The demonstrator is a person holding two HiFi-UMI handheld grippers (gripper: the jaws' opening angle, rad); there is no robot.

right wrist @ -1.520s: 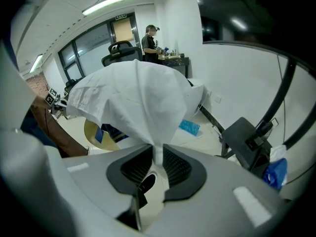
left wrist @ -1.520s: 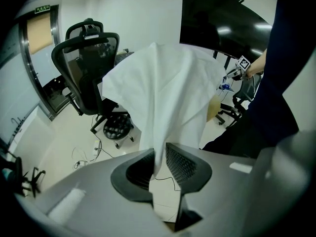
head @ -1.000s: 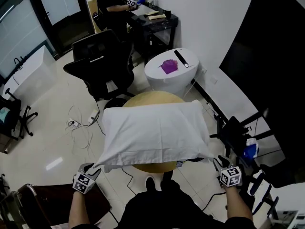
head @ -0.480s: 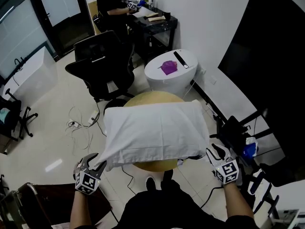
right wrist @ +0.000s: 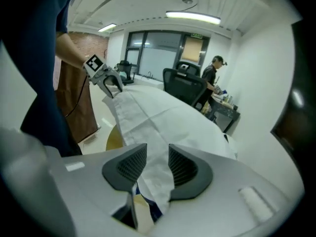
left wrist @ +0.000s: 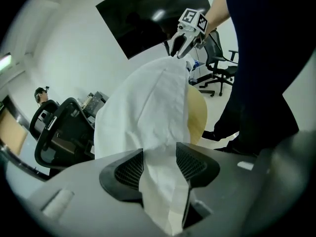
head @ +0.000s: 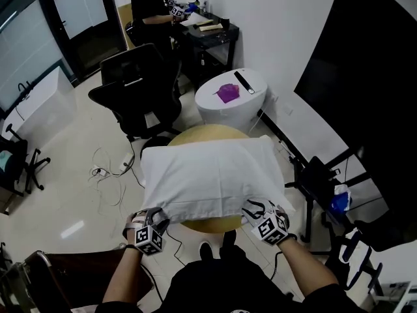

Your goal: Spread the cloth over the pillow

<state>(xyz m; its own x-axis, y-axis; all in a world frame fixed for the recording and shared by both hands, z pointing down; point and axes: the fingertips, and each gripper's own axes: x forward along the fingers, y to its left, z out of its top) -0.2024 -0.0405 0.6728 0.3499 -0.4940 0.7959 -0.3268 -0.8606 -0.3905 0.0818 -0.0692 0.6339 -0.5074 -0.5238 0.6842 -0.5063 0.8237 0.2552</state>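
Note:
A white cloth (head: 212, 175) covers the pillow, which is hidden beneath it, on a round yellow table (head: 203, 134). My left gripper (head: 155, 215) is at the cloth's near left edge and my right gripper (head: 255, 207) at its near right edge, both close to the table's front. In the left gripper view the left gripper (left wrist: 159, 154) has a bunched strip of cloth (left wrist: 148, 98) between its pads; its jaws have just been opening a little. In the right gripper view the right gripper (right wrist: 158, 149) is shut on a fold of cloth (right wrist: 163, 112).
A black office chair (head: 140, 93) stands behind the table on the left. A white round stand (head: 231, 103) with a purple object is at the back. Another black chair (head: 319, 181) is close on the right. Cables (head: 107, 171) lie on the floor. A person (head: 150, 5) sits at a far desk.
Both grippers have moved inward toward each other along the near edge and rolled. The cloth's near corners came in with them, so the front edge now hangs shorter.

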